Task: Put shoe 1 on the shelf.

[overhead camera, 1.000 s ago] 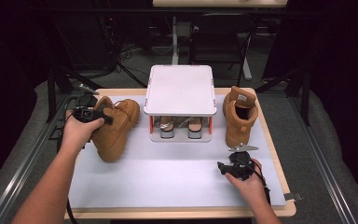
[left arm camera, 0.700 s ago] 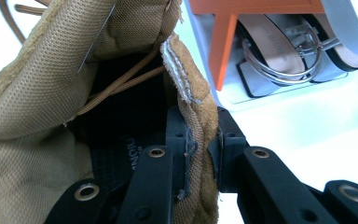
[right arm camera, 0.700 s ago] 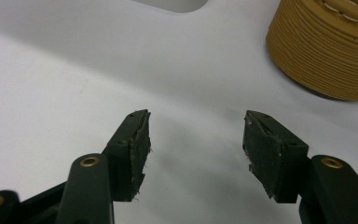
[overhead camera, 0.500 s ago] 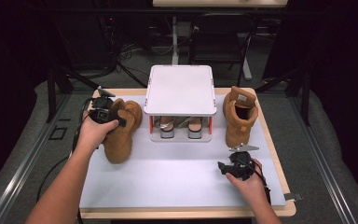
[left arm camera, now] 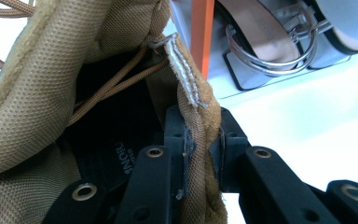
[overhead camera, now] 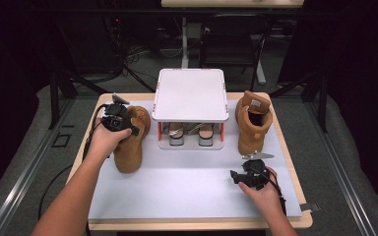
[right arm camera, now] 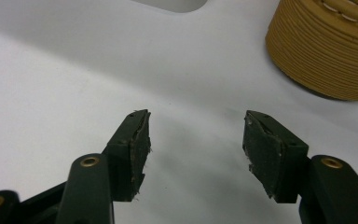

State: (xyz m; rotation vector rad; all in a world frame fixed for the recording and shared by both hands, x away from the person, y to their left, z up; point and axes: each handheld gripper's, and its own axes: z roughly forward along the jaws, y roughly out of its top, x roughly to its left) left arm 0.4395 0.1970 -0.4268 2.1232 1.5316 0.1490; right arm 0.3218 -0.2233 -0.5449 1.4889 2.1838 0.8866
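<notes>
Near the bench's left edge, the left claw (overhead camera: 123,123) pinches the collar of the tan suede lace-up boot (overhead camera: 130,142); the left gripper view shows what the high view cannot, the padded rim (left arm camera: 198,140) pressed between both pads. The white two-tier shoe rack (overhead camera: 191,96) stands mid-bench. Near the front right corner the right claw (right arm camera: 196,140) hangs spread and empty over the white bench (right arm camera: 51,70), a second tan boot (overhead camera: 253,123) just beyond.
</notes>
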